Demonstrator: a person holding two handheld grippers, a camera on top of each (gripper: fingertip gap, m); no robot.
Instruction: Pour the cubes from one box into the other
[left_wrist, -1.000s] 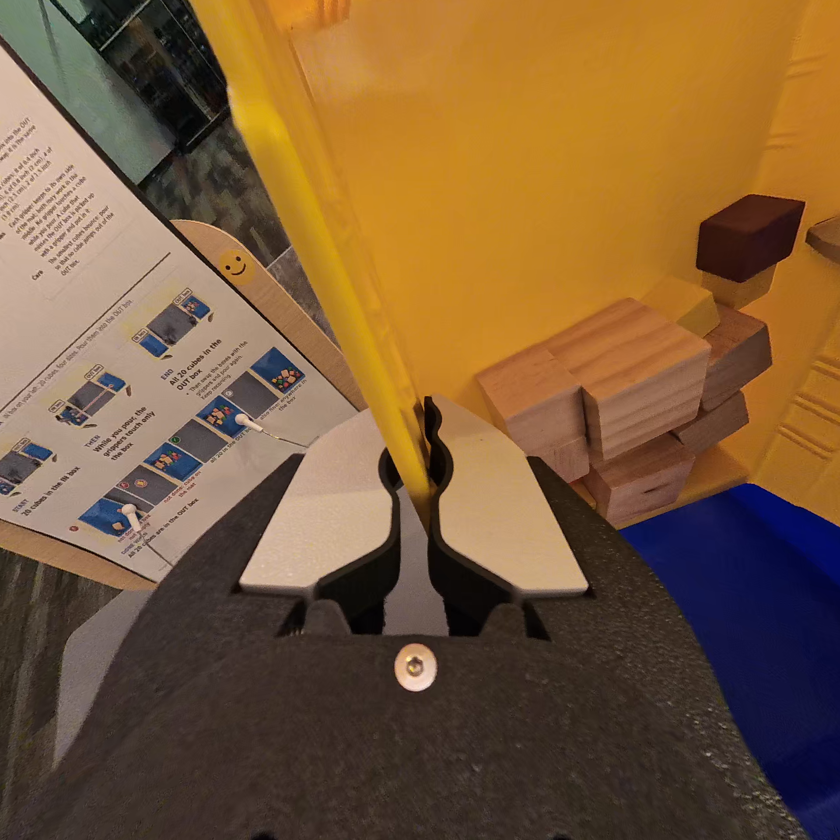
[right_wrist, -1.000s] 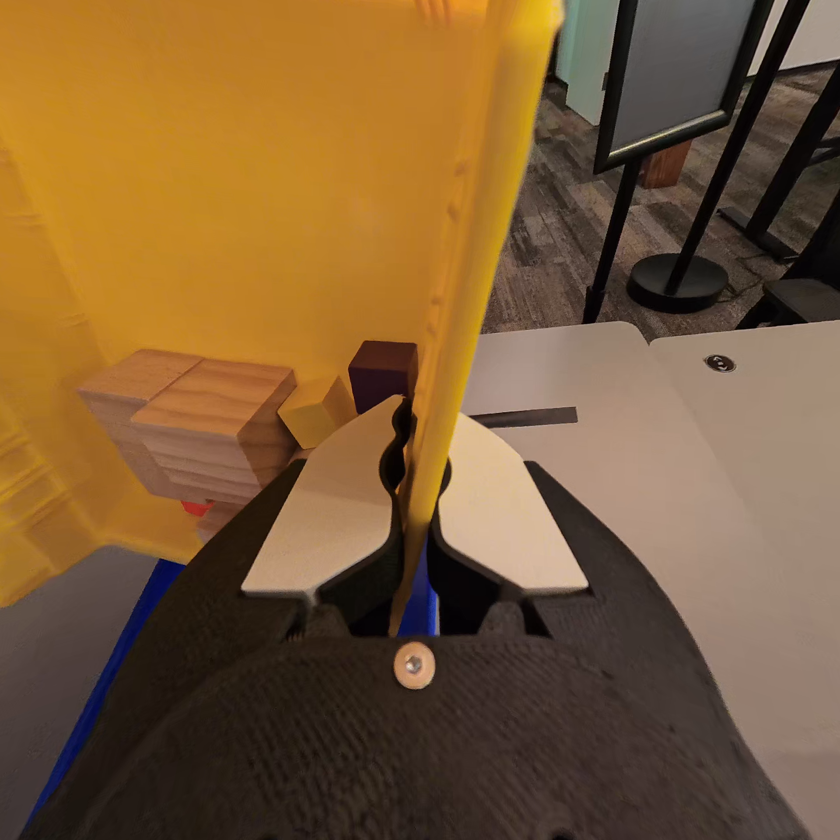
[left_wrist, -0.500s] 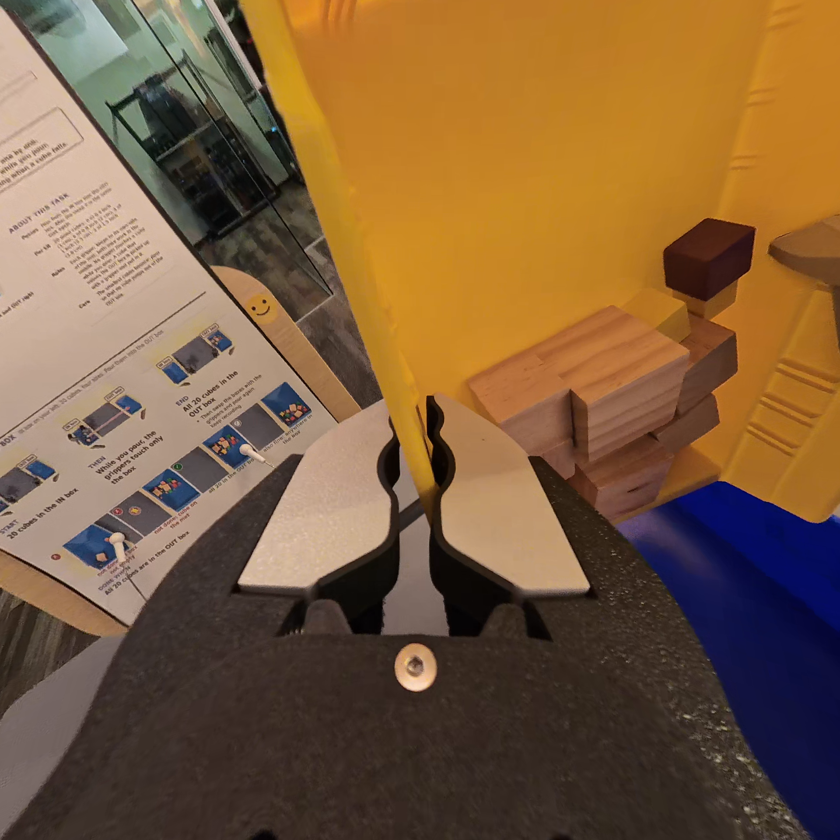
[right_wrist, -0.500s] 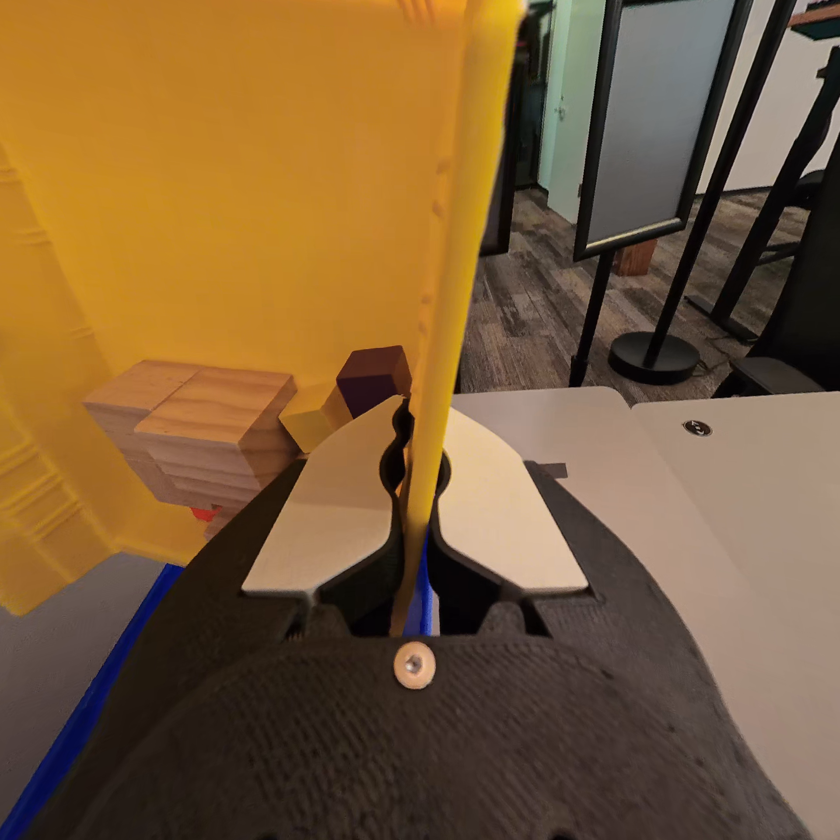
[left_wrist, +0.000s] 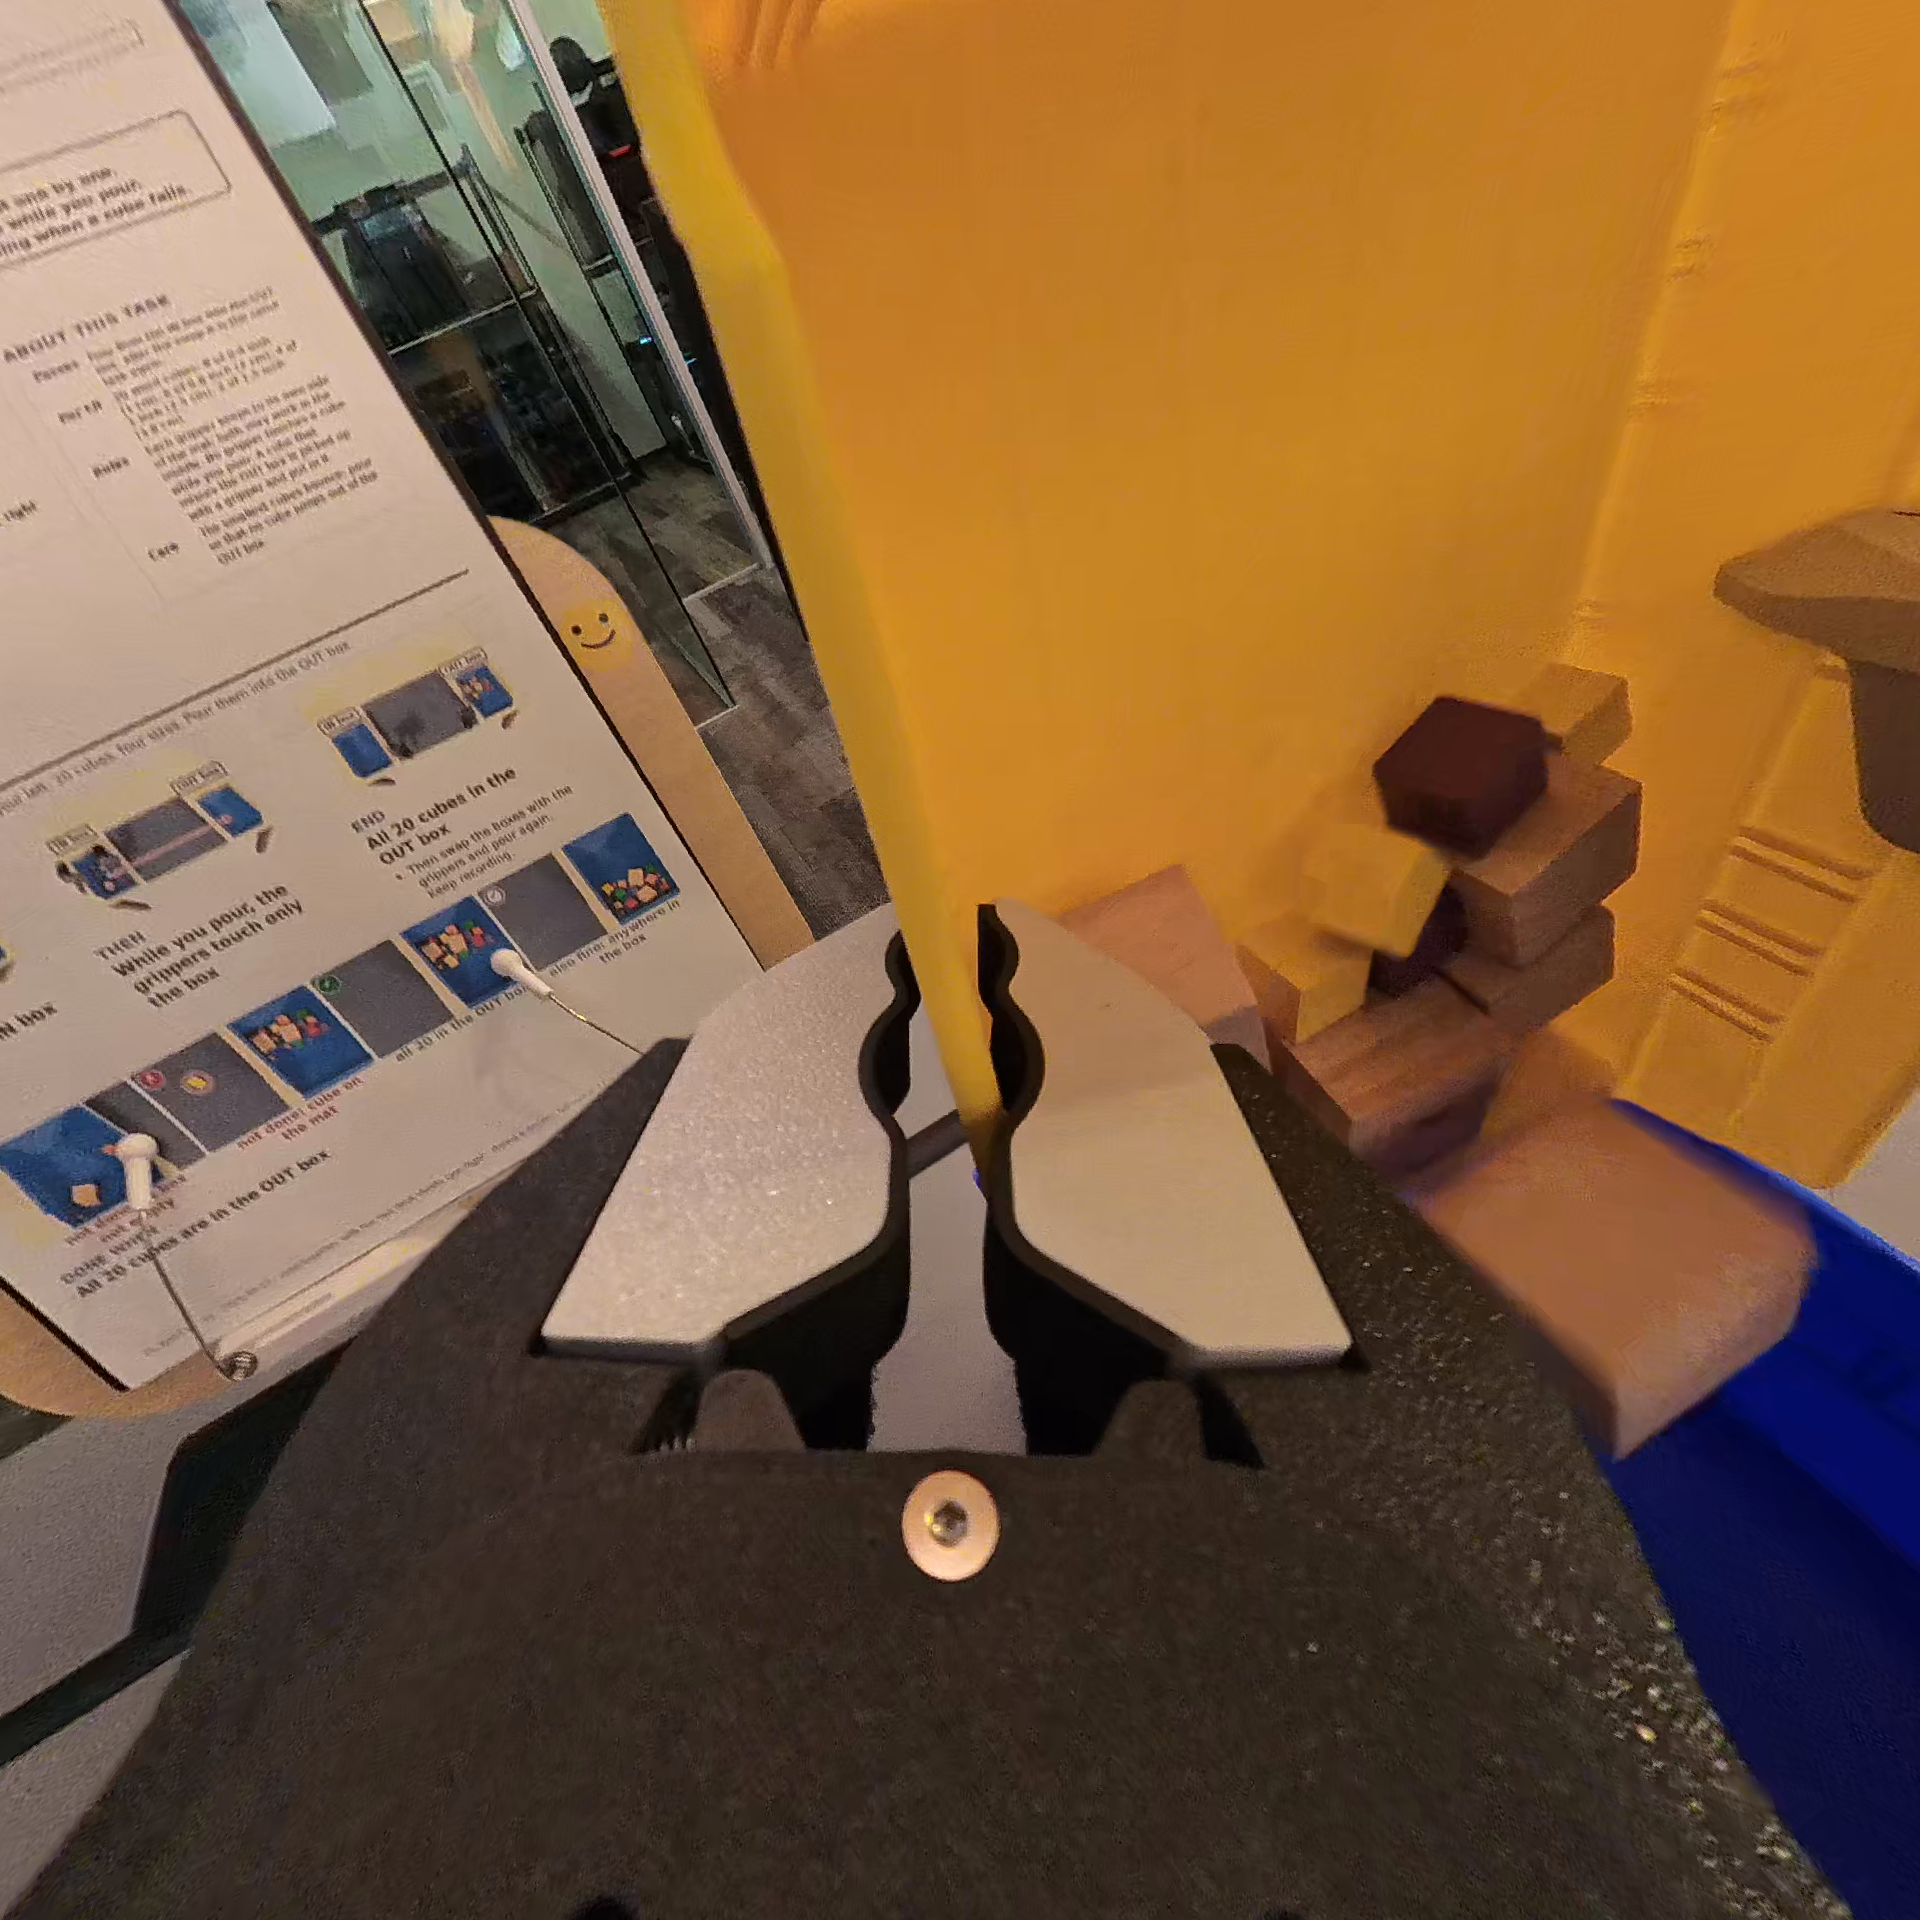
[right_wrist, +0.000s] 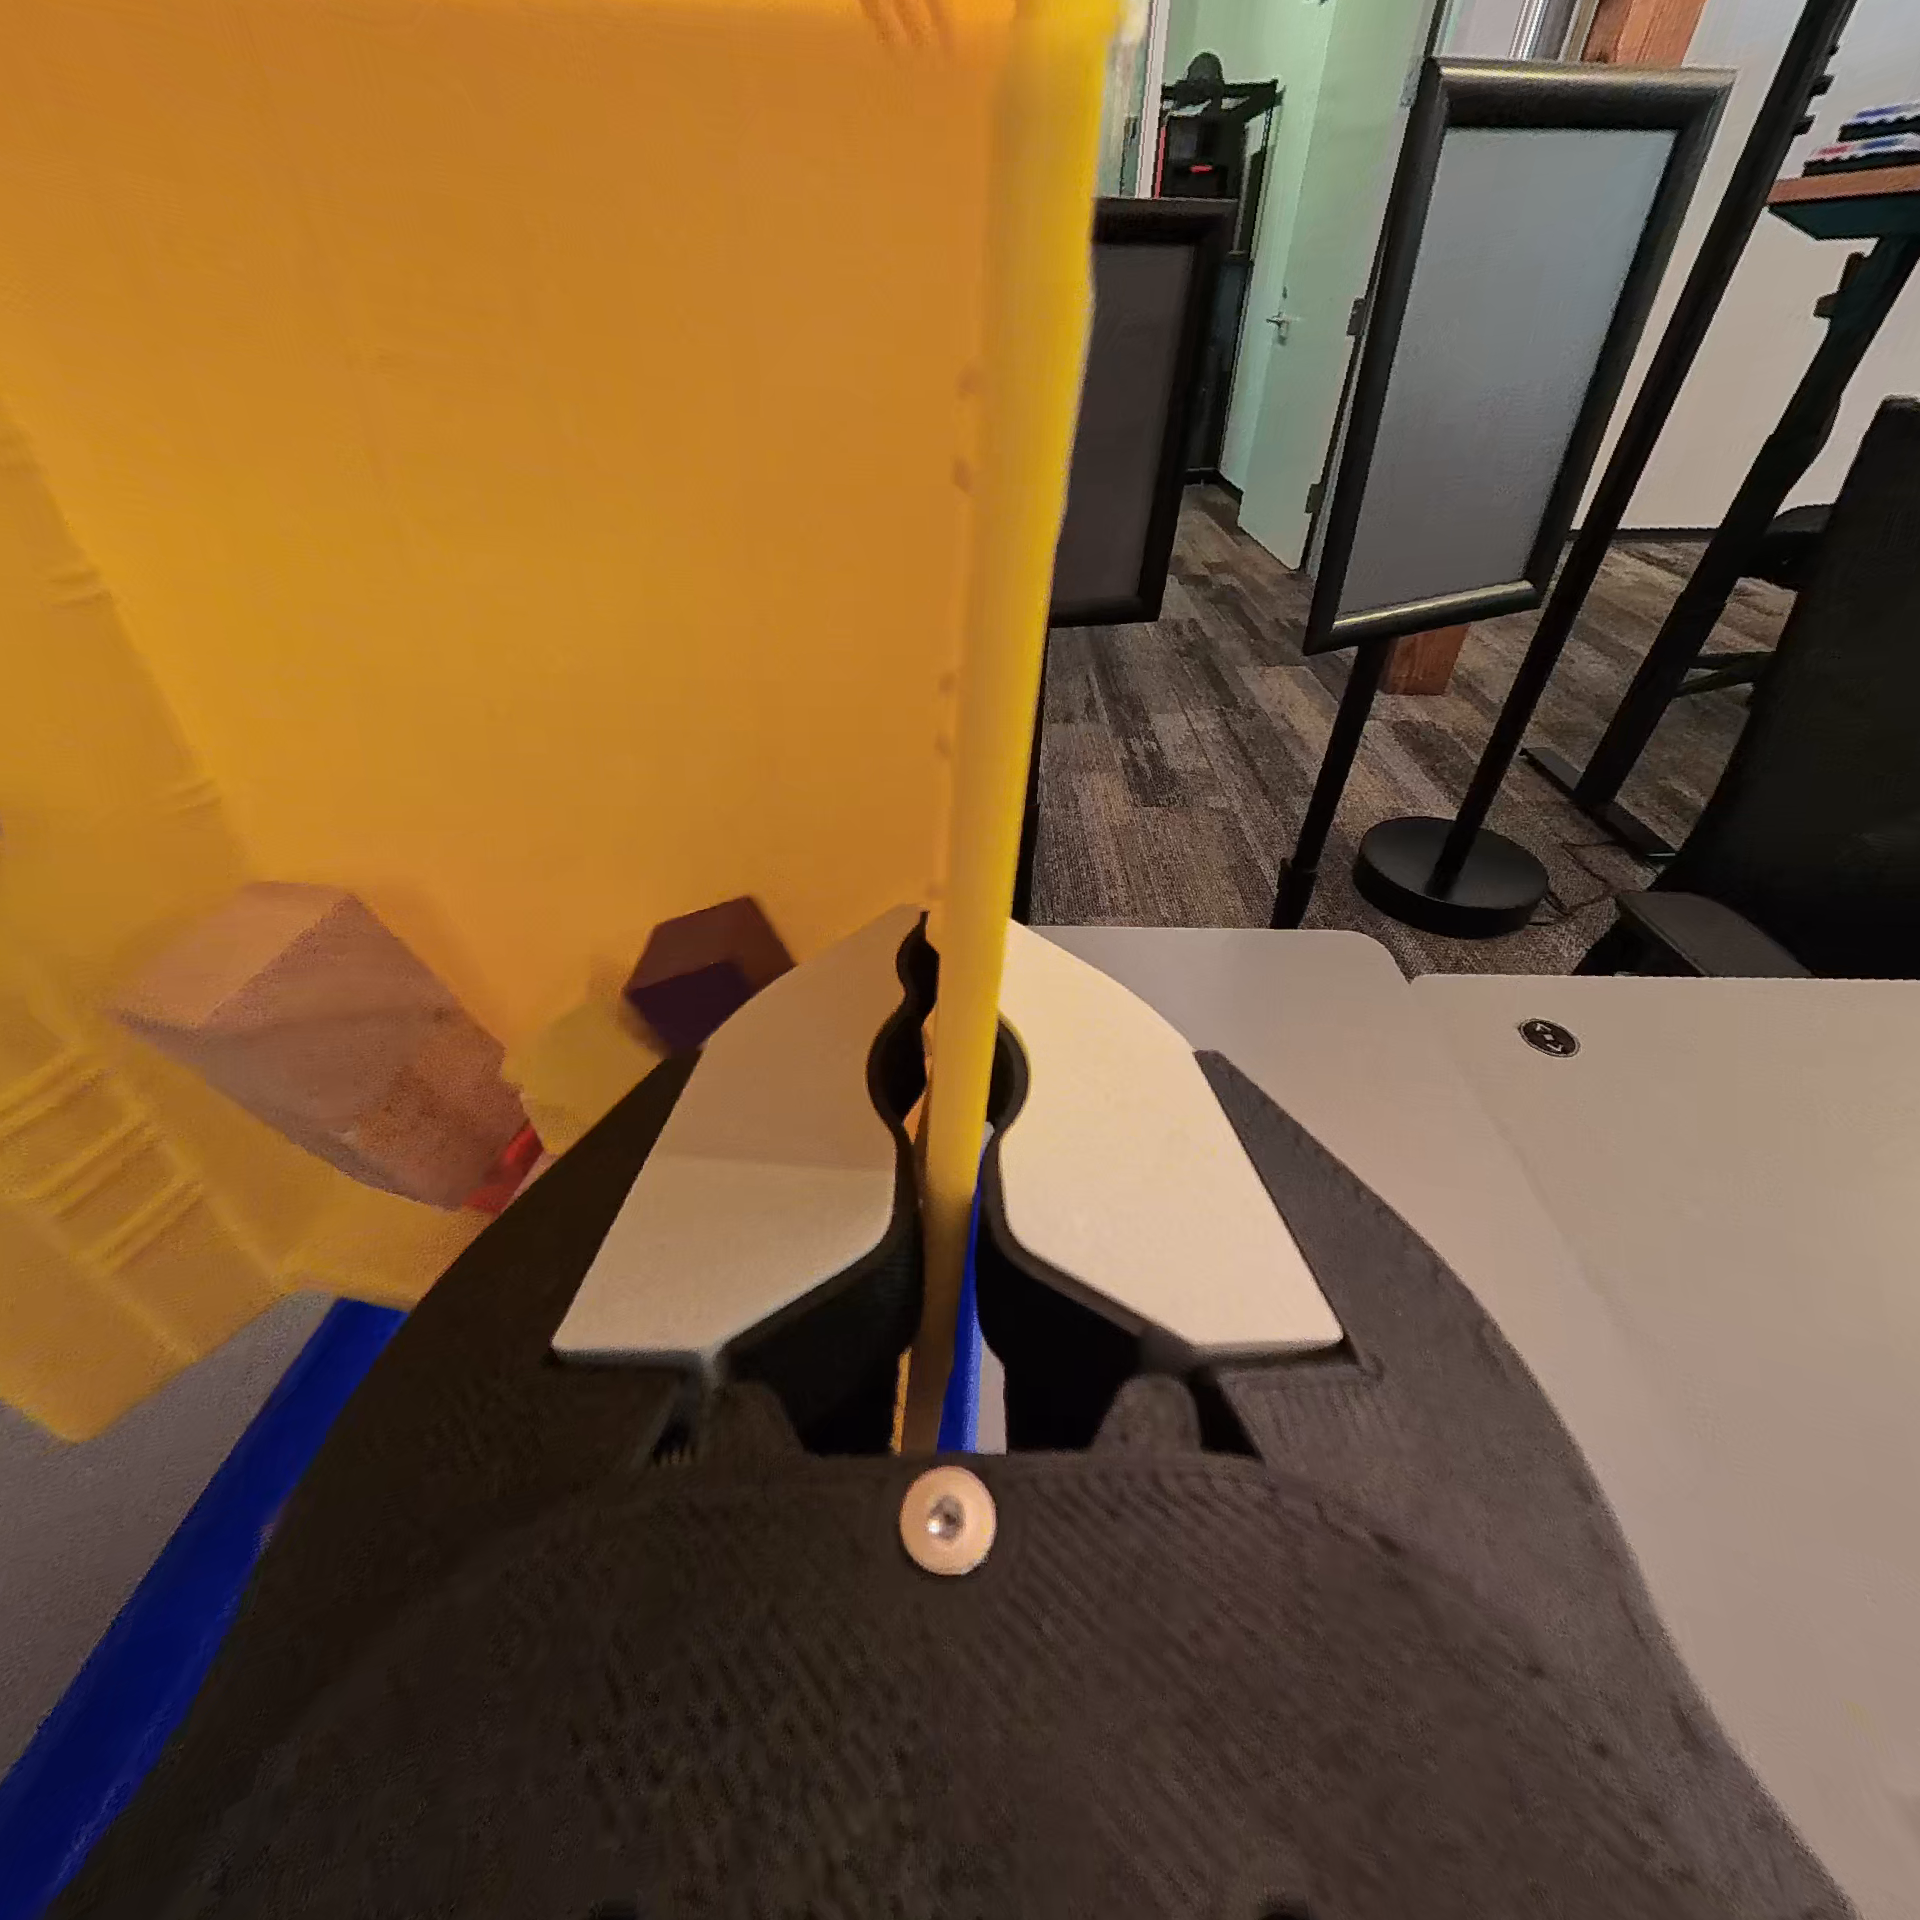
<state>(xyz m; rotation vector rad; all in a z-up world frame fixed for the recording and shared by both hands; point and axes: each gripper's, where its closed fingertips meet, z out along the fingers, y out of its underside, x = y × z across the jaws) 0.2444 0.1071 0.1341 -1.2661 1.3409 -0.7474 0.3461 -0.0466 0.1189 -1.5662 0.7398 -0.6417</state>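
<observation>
— Grey counter (right_wrist: 1621, 1195) under everything, wood-look floor (right_wrist: 1195, 748) behind it with framed stands (right_wrist: 1496, 353) on black poles. What has each claw got?

— Each grips a wall of the yellow box (left_wrist: 1195, 416). The left claw (left_wrist: 951, 1023) is closed on one thin side wall, which runs up between its fingers; the box's inside lies to the right of it. The right claw (right_wrist: 961, 1023) is closed on the opposite wall, with the box's inside to its left.

— How does the box sit?

— Tipped up steeply, its floor standing like a wall behind the cubes (left_wrist: 1475, 935). They are heaped at the low end, just past the fingertips of both claws. A blue box (left_wrist: 1818, 1507) sits right below that low end.

— What does the left view give you that the right doesn't?

— A blurred wooden block (left_wrist: 1621, 1257) over the blue box, clear of the yellow rim. A dark brown cube (left_wrist: 1460, 774) and a yellow cube (left_wrist: 1371, 883) blurred atop the pile. The tip of the right claw at the far right edge. Also a printed sheet (left_wrist: 208, 727) on a board to the left, and glass doors (left_wrist: 499, 291) behind.

— And the right view?

— A red cube (right_wrist: 509, 1169) at the pile's bottom, beside a large blurred wooden block. Of the blue box, only its edge shows at the lower left.
</observation>
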